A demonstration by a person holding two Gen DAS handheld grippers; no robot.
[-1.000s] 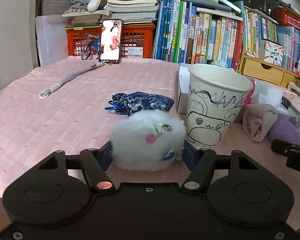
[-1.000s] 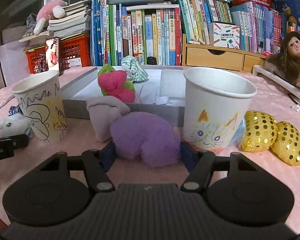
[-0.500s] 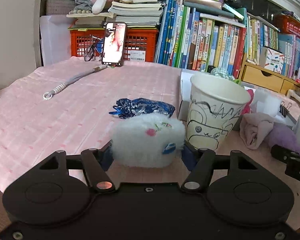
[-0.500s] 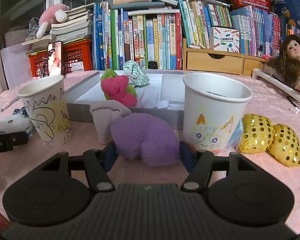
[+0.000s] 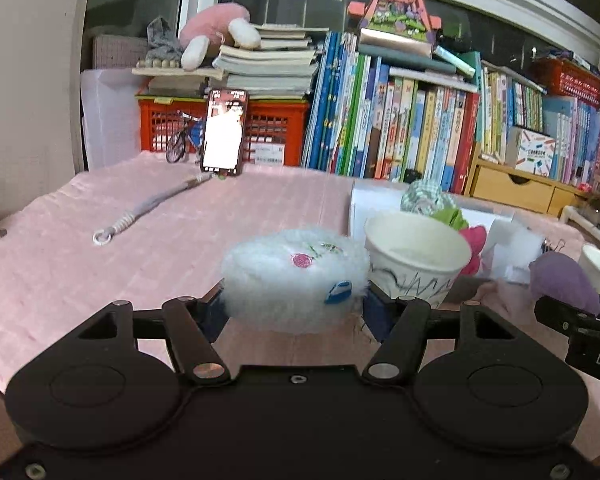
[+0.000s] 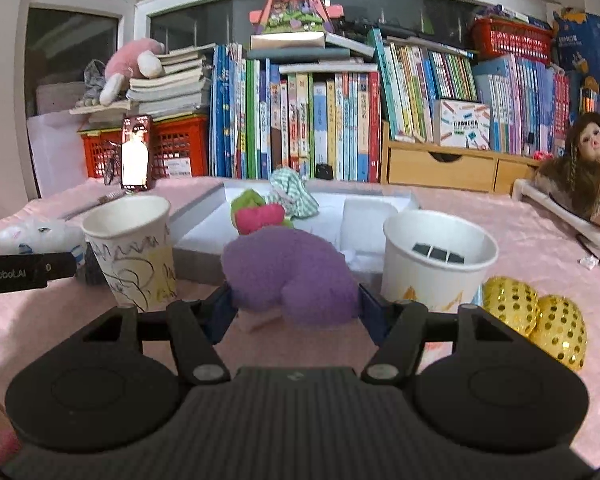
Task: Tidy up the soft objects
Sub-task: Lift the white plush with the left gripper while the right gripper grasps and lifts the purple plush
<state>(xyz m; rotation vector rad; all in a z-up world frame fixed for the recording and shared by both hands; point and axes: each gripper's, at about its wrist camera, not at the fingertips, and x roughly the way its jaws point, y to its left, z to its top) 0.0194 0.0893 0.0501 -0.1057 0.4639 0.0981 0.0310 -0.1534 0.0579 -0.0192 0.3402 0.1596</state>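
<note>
My left gripper [image 5: 294,306] is shut on a fluffy white plush [image 5: 294,280] with a pink dot and a blue tag, held off the pink tablecloth, left of a scribbled paper cup [image 5: 416,258]. My right gripper [image 6: 294,304] is shut on a purple plush [image 6: 290,276], also raised. It hangs between the scribbled cup [image 6: 134,246] and a second paper cup [image 6: 436,256] with a cat drawing. Behind them, a shallow white box [image 6: 374,216] holds a pink-and-green soft toy [image 6: 258,214] and a green checked one [image 6: 292,192]. The left gripper's white plush [image 6: 36,236] shows at the left of the right wrist view.
Two gold sequin balls [image 6: 536,320] lie right of the cat cup. A phone [image 5: 224,136], a cord [image 5: 148,210], a red crate [image 5: 276,130] and rows of books [image 6: 340,120] stand at the back. A doll [image 6: 580,164] sits far right.
Both grippers have risen with their plush toys lifted off the cloth. The cups and the box now sit lower in both views, and the blue pouch is hidden behind the white plush.
</note>
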